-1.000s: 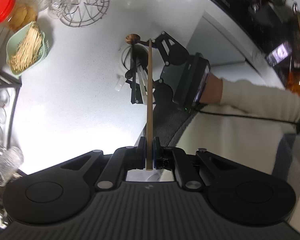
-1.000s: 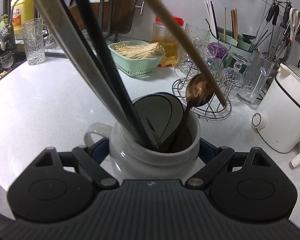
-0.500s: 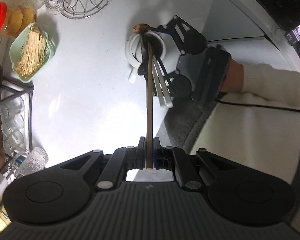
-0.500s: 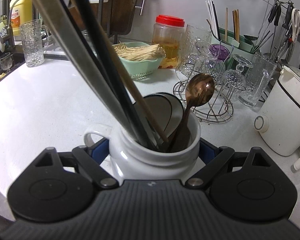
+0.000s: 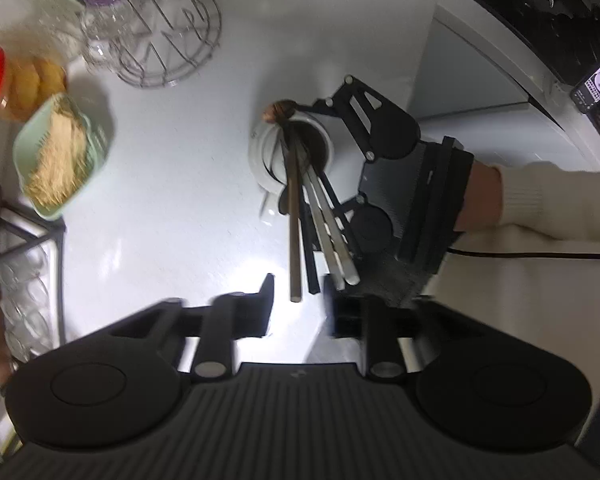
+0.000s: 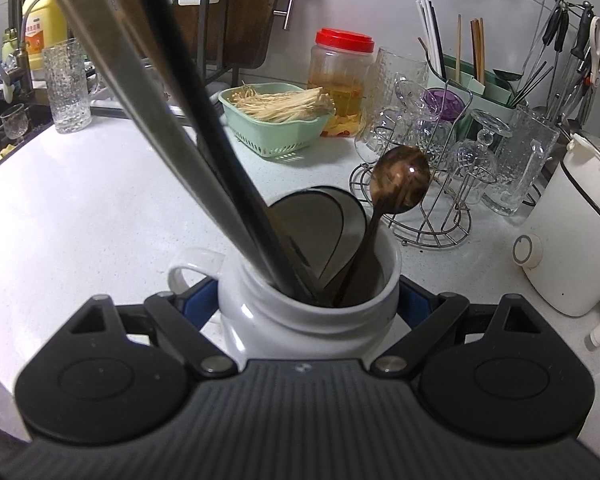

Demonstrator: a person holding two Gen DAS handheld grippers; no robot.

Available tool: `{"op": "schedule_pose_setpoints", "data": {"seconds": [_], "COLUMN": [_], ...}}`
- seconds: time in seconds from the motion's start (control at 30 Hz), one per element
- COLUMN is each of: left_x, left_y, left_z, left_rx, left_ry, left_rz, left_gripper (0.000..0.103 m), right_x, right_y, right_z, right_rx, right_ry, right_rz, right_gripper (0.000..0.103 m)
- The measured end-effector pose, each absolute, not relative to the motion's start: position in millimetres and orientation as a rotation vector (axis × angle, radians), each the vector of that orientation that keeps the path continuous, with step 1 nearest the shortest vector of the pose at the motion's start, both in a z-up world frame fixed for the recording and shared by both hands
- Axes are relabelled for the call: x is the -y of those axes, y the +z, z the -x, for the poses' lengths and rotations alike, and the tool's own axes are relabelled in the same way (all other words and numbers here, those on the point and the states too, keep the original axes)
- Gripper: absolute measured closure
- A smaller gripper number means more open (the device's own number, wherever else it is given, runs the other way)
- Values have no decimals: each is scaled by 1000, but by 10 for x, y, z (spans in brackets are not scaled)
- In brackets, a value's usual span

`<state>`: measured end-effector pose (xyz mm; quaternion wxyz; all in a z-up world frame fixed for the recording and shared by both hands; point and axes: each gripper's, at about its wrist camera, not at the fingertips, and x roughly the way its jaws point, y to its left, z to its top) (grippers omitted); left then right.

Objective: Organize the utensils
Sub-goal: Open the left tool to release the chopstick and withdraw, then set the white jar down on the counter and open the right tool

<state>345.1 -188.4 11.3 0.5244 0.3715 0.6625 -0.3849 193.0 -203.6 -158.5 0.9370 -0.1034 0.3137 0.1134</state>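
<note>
A white mug (image 6: 300, 328) stands on the white counter with my right gripper (image 6: 308, 308) shut on its body. Silver and black chopsticks, a dark scoop and a brown spoon (image 6: 400, 184) stand in it. From above, the mug (image 5: 262, 168) lies ahead of my left gripper (image 5: 298, 300), which points down at it. Its jaws are opening. A wooden chopstick (image 5: 293, 232) stands loose between them, touching neither pad, with its far end in the mug. The right gripper's body (image 5: 380, 152) and a sleeved hand (image 5: 560, 200) show beside the mug.
Behind the mug are a green basket of pale strands (image 6: 276, 120), a red-lidded jar (image 6: 342, 80) and a wire rack of glasses (image 6: 420, 216). A white appliance (image 6: 568, 240) stands at the right, a glass tumbler (image 6: 68, 84) by the sink at the left.
My left gripper carried the wooden chopstick down into the mug, then its jaws parted and let it go. The right gripper and mug have not moved.
</note>
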Motion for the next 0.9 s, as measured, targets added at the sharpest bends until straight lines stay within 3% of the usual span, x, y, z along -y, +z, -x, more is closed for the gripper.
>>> {"op": "schedule_pose_setpoints", "data": {"seconds": [0.2, 0.3, 0.4, 0.7, 0.9], "left_x": [1680, 1537, 1402, 1053, 850], "left_y": [289, 352, 398, 572, 751], "left_z": [-3439, -3454, -3430, -3143, -2808], "left_rx": [-1424, -1362, -1301, -1048, -921], "left_ry": [-935, -916, -900, -787, -657], "left_rz": [-730, -612, -515, -360, -242], "left_gripper": [54, 52, 51, 28, 27], "right_x": [2037, 2064, 2057, 2087, 2156], "right_y": [-1587, -1579, -1564, -1448, -1309], "right_z": [-1944, -1971, -1970, -1892, -1832], "right_rx": [-648, -660, -666, -626, -642], "right_ry": [220, 241, 243, 289, 297], "right_rz": [188, 140, 137, 144, 118], "right_gripper": [8, 0, 0, 0, 0]}}
